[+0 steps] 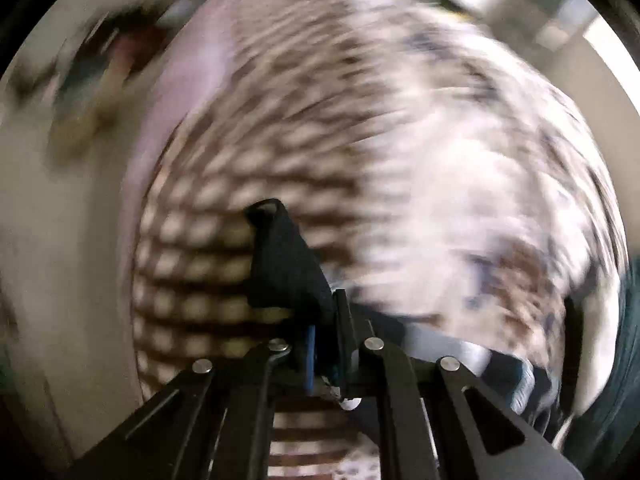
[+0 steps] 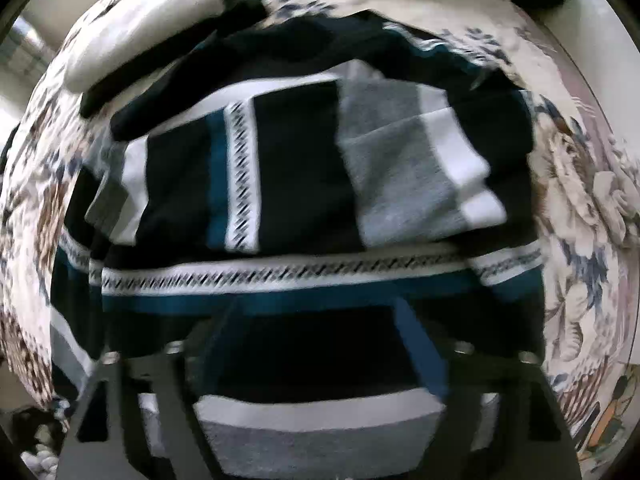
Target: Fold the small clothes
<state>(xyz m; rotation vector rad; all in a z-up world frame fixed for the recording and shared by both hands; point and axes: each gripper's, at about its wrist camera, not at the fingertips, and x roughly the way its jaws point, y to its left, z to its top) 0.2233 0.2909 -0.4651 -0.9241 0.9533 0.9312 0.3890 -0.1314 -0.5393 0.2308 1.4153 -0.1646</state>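
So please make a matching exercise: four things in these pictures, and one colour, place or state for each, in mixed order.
Things:
1. left claw
2. right claw
3. sweater
4. bedsheet

States:
A. floral print
B. open, over the sweater
C. shut on black cloth
D. dark, with white, grey and teal stripes

Pairs: 1-C, 2-B, 3-D, 4-A

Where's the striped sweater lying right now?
In the right wrist view the striped sweater lies spread on the floral bedspread, filling the centre directly ahead of the right gripper, with a white pillow at upper left.
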